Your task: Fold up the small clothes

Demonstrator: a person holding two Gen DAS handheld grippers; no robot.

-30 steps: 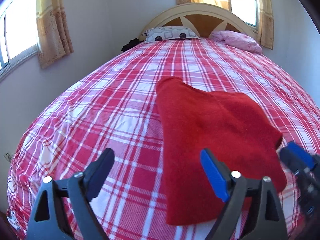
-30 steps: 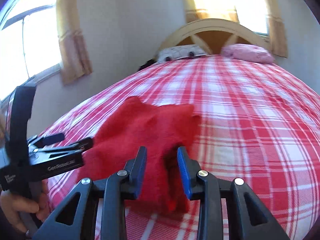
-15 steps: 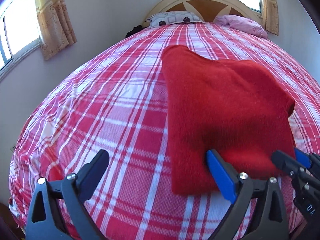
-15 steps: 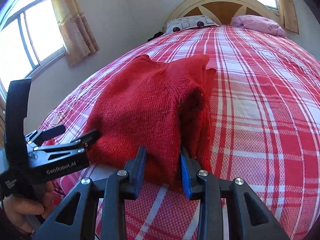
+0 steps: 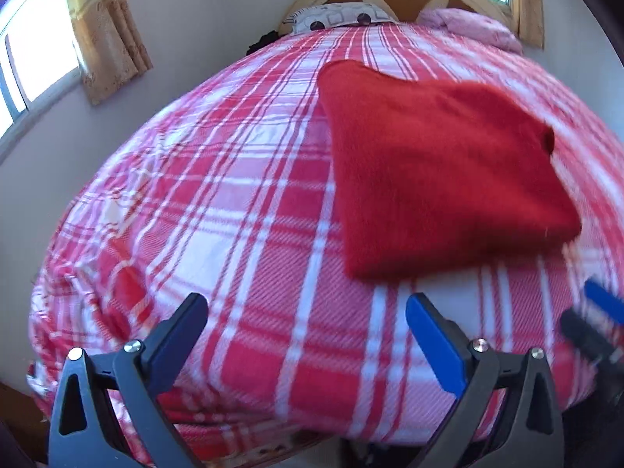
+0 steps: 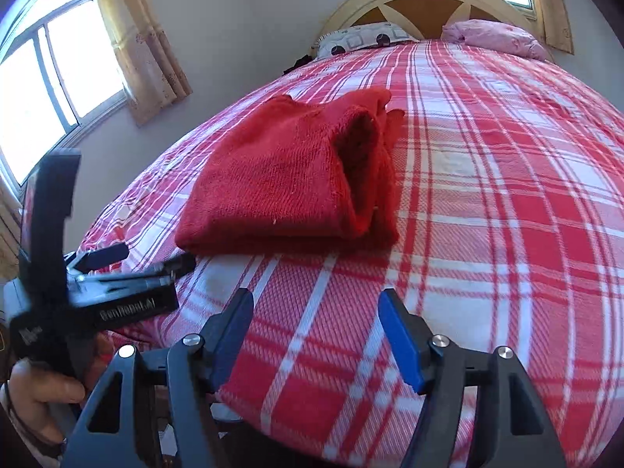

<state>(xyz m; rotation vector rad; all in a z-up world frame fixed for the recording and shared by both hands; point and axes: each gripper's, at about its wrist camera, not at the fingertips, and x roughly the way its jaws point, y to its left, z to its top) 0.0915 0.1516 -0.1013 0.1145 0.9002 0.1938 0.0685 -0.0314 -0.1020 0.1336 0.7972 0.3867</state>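
A red knitted sweater (image 5: pixel 440 171) lies folded into a thick pad on the red-and-white plaid bed (image 5: pixel 234 210). In the right wrist view the sweater (image 6: pixel 288 179) shows its layered open edge on the right side. My left gripper (image 5: pixel 306 323) is open and empty, held back from the sweater's near edge. My right gripper (image 6: pixel 316 319) is open and empty, also short of the sweater. The left gripper shows in the right wrist view (image 6: pixel 140 261), just left of the sweater's near corner. The right gripper's tip shows at the right edge of the left wrist view (image 5: pixel 596 319).
Two pillows, a patterned one (image 6: pixel 358 39) and a pink one (image 6: pixel 495 35), lie at the wooden headboard (image 6: pixel 425 4). Curtained windows (image 6: pixel 58 74) are on the left wall. The bed's near edge (image 5: pixel 273 440) drops off just below the grippers.
My right gripper has let go of the sweater's folded edge and opened. Both grippers have drawn back toward the bed's near edge, and the sweater lies free.
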